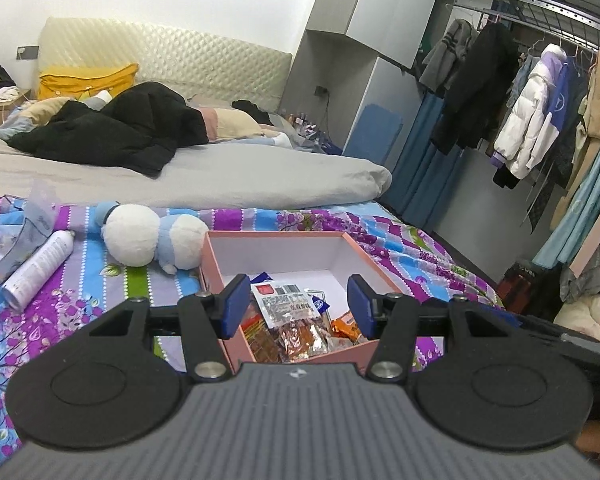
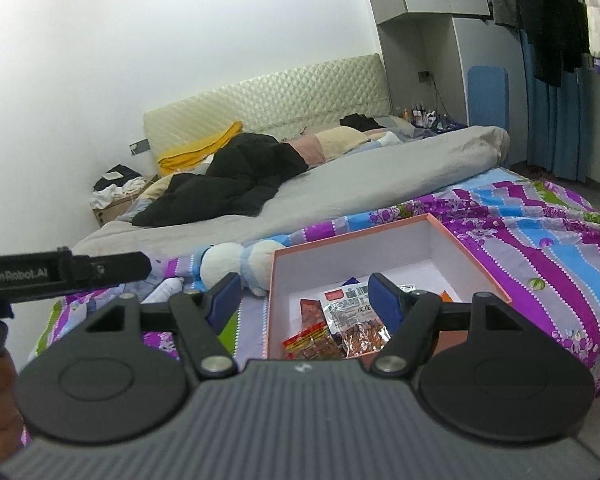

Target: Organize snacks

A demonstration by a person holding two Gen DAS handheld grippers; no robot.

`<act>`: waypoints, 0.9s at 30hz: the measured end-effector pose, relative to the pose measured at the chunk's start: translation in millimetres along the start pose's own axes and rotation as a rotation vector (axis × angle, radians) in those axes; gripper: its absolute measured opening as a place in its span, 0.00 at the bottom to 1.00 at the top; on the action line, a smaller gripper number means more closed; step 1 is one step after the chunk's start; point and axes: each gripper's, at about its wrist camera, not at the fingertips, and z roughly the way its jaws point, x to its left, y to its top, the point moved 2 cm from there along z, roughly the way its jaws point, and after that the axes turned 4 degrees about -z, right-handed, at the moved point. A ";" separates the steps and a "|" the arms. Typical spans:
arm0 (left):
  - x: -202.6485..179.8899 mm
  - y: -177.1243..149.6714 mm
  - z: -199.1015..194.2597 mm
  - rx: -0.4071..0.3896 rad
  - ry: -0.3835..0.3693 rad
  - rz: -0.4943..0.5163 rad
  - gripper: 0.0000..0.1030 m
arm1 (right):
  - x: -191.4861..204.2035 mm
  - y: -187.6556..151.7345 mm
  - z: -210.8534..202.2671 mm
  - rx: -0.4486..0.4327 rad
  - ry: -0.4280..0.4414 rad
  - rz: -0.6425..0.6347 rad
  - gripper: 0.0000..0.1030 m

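Clothes rack (image 1: 540, 92) only in left view

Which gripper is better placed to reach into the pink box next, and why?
Left, probably. The left gripper frames the snack packets inside the pink box between open jaws; the right gripper straddles the box's wall.

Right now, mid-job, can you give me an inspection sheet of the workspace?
Surface: patterned bedsheet, rumpled.
Job's things: pink box, open, holding snack packets; none seen outside it.
Clutter: plush toy touching the box; spray can lying flat; plastic bag.
Grippers: left gripper open, empty, above the box; right gripper open, empty.
Cables: one on the far wall.
Surroundings: grey duvet, black coat, clothes rack.
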 end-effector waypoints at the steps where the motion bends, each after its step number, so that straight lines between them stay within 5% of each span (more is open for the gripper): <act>1: 0.3 -2.1 -3.3 0.001 0.002 0.000 0.58 | 0.7 -1.7 -3.3 -0.002 0.002 0.000 0.70; 14: -0.8 -36.5 -26.0 0.052 0.035 0.021 0.65 | 4.5 -28.9 -27.4 0.037 -0.015 0.014 0.70; 18: 0.6 -37.7 -14.5 0.059 0.059 0.022 0.86 | 1.5 -34.6 -27.0 0.045 -0.045 0.018 0.70; 22: 0.3 -37.9 -10.3 0.052 0.076 0.044 0.91 | -5.2 -39.1 -25.0 0.045 -0.069 0.011 1.00; 27: 1.7 -36.2 -7.3 0.058 0.076 0.034 0.94 | -10.3 -40.1 -23.5 0.046 -0.112 0.008 1.00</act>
